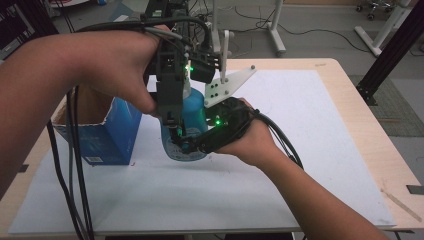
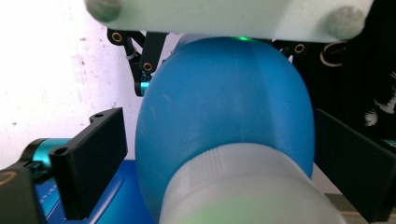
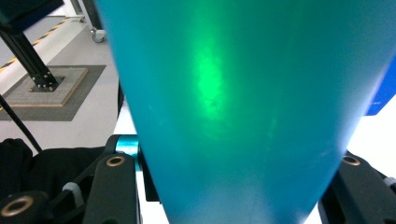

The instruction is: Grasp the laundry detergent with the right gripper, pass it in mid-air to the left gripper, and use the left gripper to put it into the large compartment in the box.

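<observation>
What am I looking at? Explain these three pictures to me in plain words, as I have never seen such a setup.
There is no machine arm here: a person holds a two-jaw clamp tool in each hand. The high view looks down on the table from above the person. The other two pictures come from small cameras riding on each tool, looking along its black jaws. On the table lies a white sheet, with a blue box at the left and a blue bottle in the middle. The right gripper is clamped on the bottle's body. The left gripper comes down from above, its jaws open on either side of the bottle's pale cap.
</observation>
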